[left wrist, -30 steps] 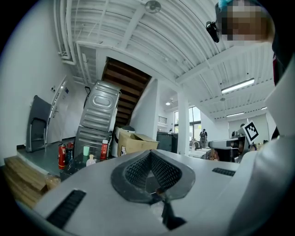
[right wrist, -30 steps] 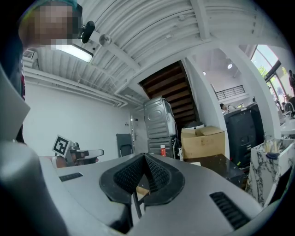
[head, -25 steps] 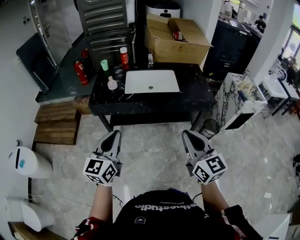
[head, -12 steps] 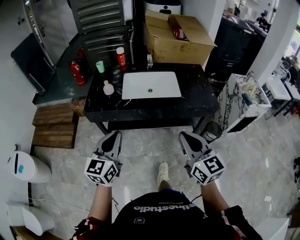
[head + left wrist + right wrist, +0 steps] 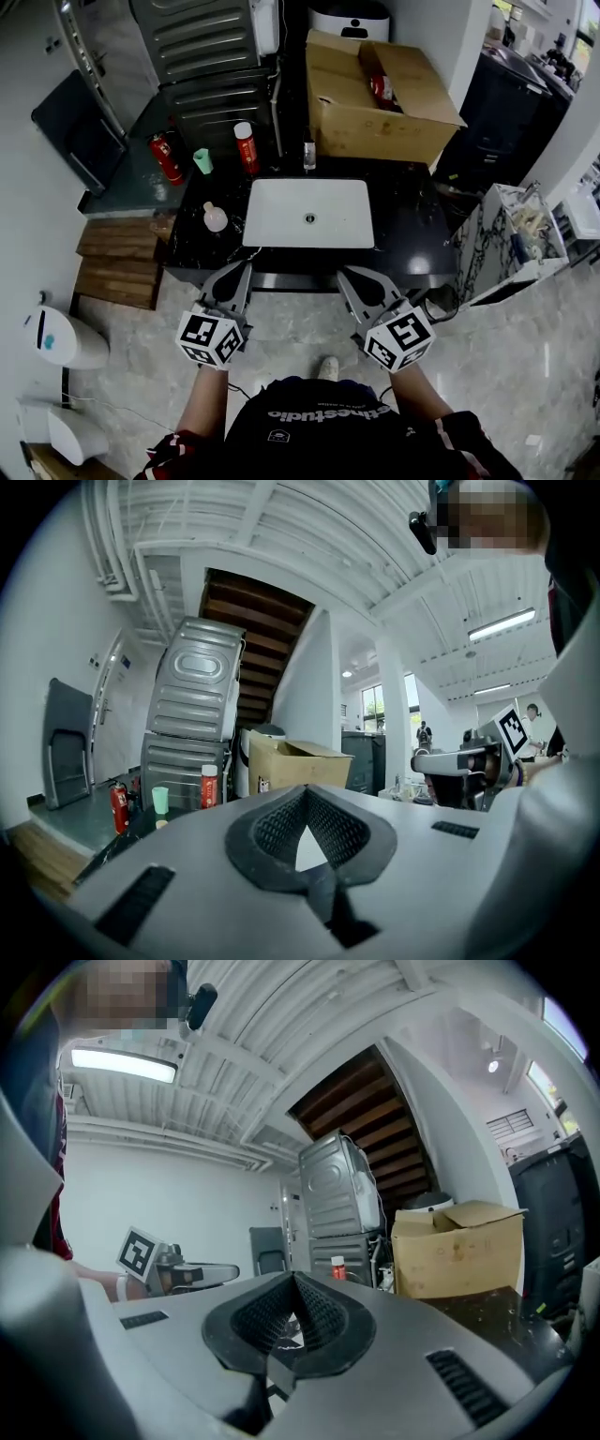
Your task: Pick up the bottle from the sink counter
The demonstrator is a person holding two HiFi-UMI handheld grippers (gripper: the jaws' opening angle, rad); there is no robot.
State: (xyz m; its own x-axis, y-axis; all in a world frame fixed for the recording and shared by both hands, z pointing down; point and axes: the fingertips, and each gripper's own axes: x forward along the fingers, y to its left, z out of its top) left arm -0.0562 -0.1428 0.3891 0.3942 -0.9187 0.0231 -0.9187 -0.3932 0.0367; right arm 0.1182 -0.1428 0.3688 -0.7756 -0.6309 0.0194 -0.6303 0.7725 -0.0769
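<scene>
Two grippers are held low before the sink counter [image 5: 403,225], and both are clenched on nothing. The left gripper [image 5: 238,270] is seen with its pads pressed together at the tips, and so is the right gripper [image 5: 345,272]. Both tips are placed just at the front edge of the counter. The red bottle [image 5: 246,147] with a white cap is stood upright at the back of the counter, behind the left corner of the white basin [image 5: 281,220], so its long axis is vertical. It is found almost straight ahead of the left gripper, which is judged the nearer one. A small pale bottle [image 5: 215,217] is also stood left of the basin, closer to that gripper; which bottle is meant cannot be told. The jaws must be opened before any reach.
</scene>
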